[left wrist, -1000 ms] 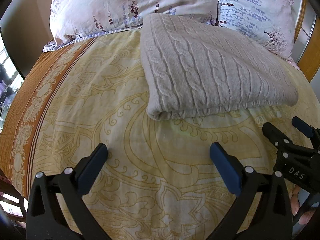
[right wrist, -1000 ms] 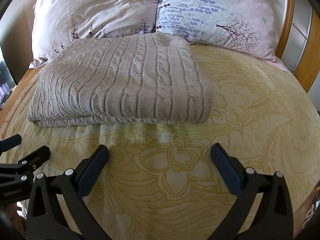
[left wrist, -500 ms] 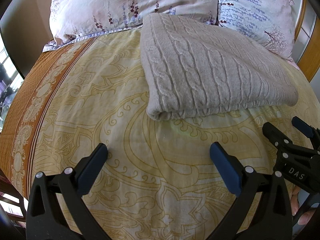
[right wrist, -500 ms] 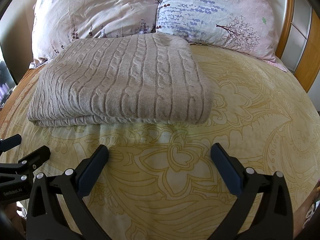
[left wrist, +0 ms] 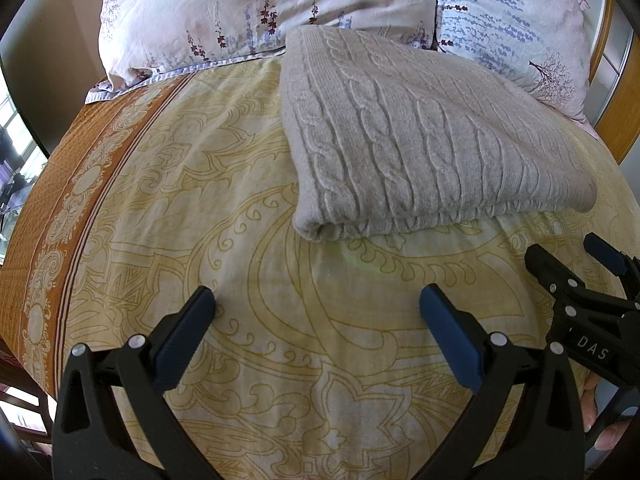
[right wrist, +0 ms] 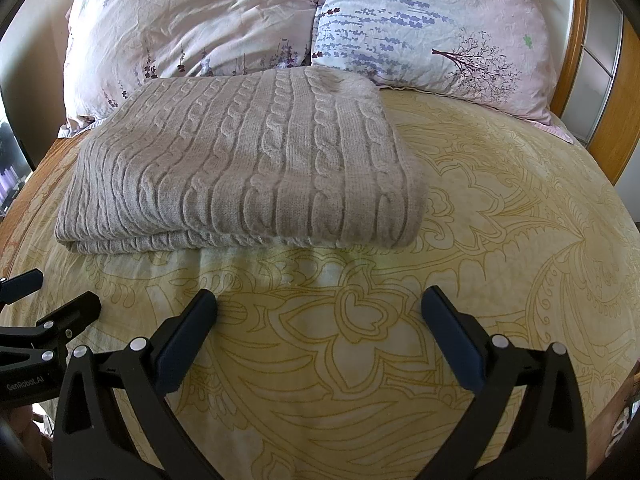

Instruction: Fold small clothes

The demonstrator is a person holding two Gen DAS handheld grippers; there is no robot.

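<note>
A grey cable-knit sweater (left wrist: 420, 136) lies folded into a flat rectangle on the yellow patterned bedspread (left wrist: 224, 208), its far edge against the pillows. It also shows in the right wrist view (right wrist: 248, 168). My left gripper (left wrist: 318, 304) is open and empty, hovering over the bedspread short of the sweater's near left corner. My right gripper (right wrist: 320, 304) is open and empty, short of the sweater's near edge. Each gripper shows at the edge of the other's view: the right one (left wrist: 576, 264), the left one (right wrist: 48, 300).
Two floral pillows (right wrist: 192, 28) (right wrist: 436, 24) lean at the head of the bed. A wooden headboard (right wrist: 612, 80) rises at the right. The bedspread's orange border (left wrist: 52, 208) marks the bed's left edge.
</note>
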